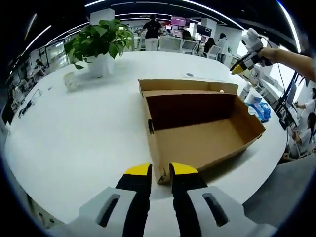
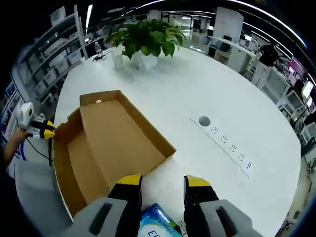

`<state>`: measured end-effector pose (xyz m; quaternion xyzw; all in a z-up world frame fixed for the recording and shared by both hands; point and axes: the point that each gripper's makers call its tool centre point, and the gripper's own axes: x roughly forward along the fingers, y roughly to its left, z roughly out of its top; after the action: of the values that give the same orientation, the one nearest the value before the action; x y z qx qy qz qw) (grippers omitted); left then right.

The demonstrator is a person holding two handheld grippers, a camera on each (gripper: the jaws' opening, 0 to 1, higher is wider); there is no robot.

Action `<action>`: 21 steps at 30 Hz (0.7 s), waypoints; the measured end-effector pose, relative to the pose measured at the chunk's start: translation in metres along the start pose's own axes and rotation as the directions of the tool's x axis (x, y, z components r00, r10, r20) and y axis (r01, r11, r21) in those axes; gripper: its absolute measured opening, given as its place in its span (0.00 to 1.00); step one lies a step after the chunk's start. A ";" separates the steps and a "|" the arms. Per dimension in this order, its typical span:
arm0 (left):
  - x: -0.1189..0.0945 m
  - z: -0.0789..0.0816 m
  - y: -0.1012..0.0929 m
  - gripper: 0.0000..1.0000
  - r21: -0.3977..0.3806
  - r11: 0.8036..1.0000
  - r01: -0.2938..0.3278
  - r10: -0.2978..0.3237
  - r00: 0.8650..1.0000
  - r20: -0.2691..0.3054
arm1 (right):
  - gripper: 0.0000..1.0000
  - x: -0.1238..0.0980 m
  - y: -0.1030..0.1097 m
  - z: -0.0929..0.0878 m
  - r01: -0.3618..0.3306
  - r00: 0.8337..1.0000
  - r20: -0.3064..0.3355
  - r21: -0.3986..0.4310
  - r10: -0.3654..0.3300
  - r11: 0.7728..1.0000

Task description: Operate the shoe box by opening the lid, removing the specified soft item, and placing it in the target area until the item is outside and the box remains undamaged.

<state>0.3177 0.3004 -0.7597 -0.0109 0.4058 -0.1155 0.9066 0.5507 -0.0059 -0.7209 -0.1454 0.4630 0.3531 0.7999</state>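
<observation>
1. Left gripper view: the left gripper (image 1: 160, 170) sits at the bottom centre, its yellow-tipped jaws a narrow gap apart with nothing between them; they are just in front of the near corner of the shoe box (image 1: 197, 138)
2. The shoe box is open in the middle of the frame on the white table (image 1: 79, 138), lid folded back at its far side; the interior looks bare cardboard
3. Upper right of that view, the right gripper (image 1: 239, 68) is held up in a hand, well apart from the box; whether it grips anything I cannot tell there
4. Right gripper view: its jaws rise at the bottom, released and spread; a blue soft pack (image 2: 158, 223) lies between them at the bottom edge, not clearly clamped
5. A potted plant (image 2: 147, 37) stands at the top; a power strip (image 2: 227, 145) lies at right
</observation>
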 end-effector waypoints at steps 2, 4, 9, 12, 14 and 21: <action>0.001 0.000 0.000 0.09 -0.005 1.000 -0.003 0.003 1.000 -0.004 | 0.26 0.004 0.002 0.001 0.000 1.000 0.014 0.057 -0.001 0.998; 0.002 0.000 0.001 0.05 -0.021 1.000 -0.009 0.009 1.000 0.000 | 0.26 0.012 0.002 0.001 0.001 1.000 0.009 0.106 -0.002 0.994; 0.002 0.000 0.003 0.05 -0.054 0.998 -0.013 0.013 1.000 0.001 | 0.24 0.024 0.004 -0.001 0.013 1.000 0.012 0.181 -0.016 0.983; 0.002 0.000 0.003 0.05 -0.062 0.998 -0.017 0.017 1.000 0.007 | 0.22 0.031 0.008 -0.001 0.012 1.000 0.023 0.239 -0.018 0.971; 0.002 0.000 0.003 0.04 -0.067 0.998 -0.021 0.022 1.000 0.012 | 0.22 0.036 0.009 -0.002 0.028 0.999 0.020 0.237 -0.033 0.971; 0.001 0.000 0.002 0.04 -0.048 0.998 -0.034 0.035 0.999 0.014 | 0.18 0.053 0.007 -0.004 0.071 0.997 -0.005 0.262 -0.072 0.962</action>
<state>0.3188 0.3025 -0.7611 -0.0265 0.4020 -0.0901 0.9108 0.5605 0.0194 -0.7669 -0.0542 0.4982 0.2600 0.8254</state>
